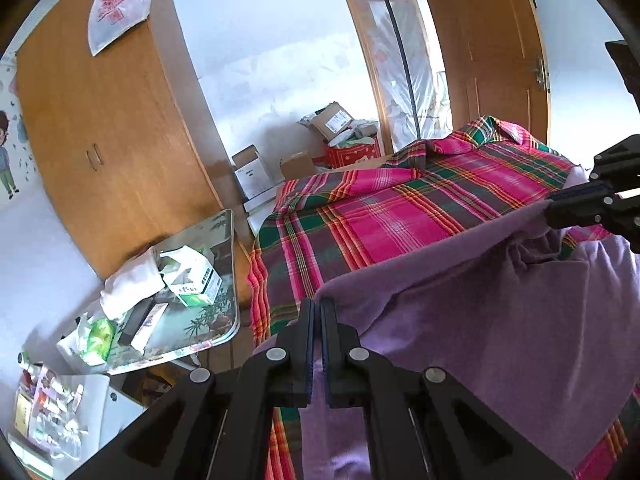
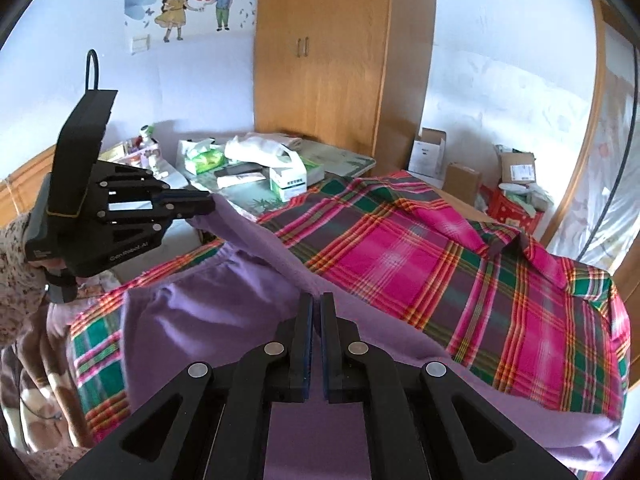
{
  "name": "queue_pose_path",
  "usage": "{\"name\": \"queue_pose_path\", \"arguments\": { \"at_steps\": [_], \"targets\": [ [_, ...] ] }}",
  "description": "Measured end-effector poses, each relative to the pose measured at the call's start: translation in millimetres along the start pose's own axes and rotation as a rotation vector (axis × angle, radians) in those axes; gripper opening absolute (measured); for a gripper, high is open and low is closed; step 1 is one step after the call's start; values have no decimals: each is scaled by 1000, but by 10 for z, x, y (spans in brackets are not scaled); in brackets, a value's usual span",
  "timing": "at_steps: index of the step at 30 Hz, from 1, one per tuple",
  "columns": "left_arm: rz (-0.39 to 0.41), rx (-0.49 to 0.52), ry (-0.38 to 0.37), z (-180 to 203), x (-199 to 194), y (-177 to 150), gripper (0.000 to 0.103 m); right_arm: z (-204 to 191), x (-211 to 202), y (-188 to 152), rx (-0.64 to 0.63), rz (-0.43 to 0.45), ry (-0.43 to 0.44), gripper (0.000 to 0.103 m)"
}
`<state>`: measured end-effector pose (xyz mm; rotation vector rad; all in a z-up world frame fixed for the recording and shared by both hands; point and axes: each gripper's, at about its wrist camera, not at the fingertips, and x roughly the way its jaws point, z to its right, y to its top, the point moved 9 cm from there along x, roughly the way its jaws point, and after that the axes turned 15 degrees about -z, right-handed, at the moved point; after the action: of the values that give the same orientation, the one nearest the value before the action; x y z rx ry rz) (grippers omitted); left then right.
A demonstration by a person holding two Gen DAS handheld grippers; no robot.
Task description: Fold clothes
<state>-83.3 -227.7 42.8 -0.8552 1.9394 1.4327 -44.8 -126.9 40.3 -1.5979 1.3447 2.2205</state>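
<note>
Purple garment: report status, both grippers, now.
Left gripper shut on purple garment. Right gripper shut on same edge. Edge stretched between them, raised above the plaid bedspread. Nothing in the way.

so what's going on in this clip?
A person is folding a purple garment on a bed with a plaid bedspread. Both tongs are shut on one edge of it: the left tongs and right tongs hold it stretched between them, lifted above the bed.
</note>
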Motion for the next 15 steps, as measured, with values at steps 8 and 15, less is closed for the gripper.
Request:
{"name": "queue_pose_path", "arguments": {
  "at_steps": [8, 15],
  "targets": [
    [6, 23, 2, 126, -209, -288, 2, -434, -254, -134, -84, 49, -16, 2],
    [-11, 16, -9, 217, -201, -472, 2, -556, -81, -345, -80, -2, -6, 2]
  ]
}}
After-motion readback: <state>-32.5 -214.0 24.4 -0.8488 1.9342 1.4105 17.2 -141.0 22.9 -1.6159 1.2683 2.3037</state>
